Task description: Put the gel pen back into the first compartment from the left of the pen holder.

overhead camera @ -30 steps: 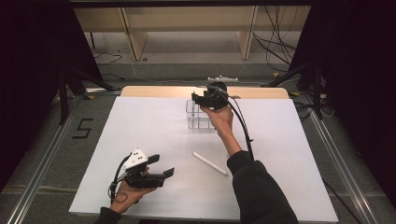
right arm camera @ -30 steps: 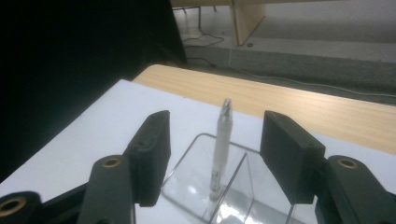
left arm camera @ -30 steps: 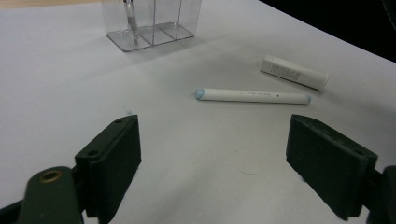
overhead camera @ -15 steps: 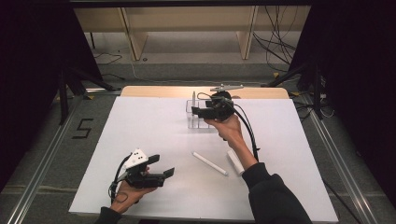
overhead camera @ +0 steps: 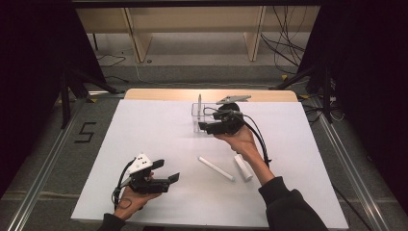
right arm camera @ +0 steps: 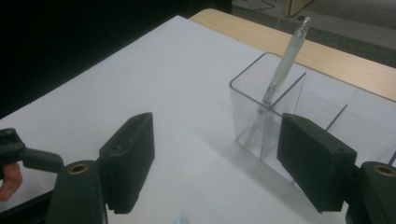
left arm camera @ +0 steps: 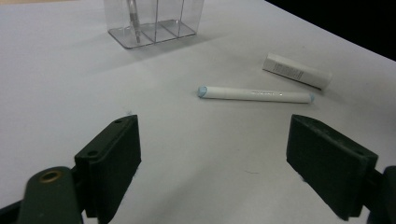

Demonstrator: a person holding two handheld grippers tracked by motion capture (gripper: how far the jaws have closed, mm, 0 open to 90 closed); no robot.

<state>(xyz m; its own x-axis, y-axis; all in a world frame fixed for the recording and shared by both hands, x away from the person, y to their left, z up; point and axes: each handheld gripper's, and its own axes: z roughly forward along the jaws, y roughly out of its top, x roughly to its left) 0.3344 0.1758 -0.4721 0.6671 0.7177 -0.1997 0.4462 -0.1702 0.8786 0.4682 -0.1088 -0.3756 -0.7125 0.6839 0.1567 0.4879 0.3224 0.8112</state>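
Note:
A clear plastic organiser with several compartments stands at the far middle of the white table. A pale pen leans upright in its left compartment. My right gripper hovers just in front of the organiser, pointing left. Its jaws have just been opening and nothing is between them. The pen rises beyond its right jaw. My left gripper rests open near the front left, empty. Ahead of it lie a white marker and a short white tube.
The marker and the tube lie on the table just left of the right forearm. A wooden strip runs along the far table edge. Metal rails flank the table. The table's left half is bare white.
The right gripper has drawn back from above the organiser toward the near side, and its jaws stand wider. The pen now stands free in the organiser. The left gripper has kept still.

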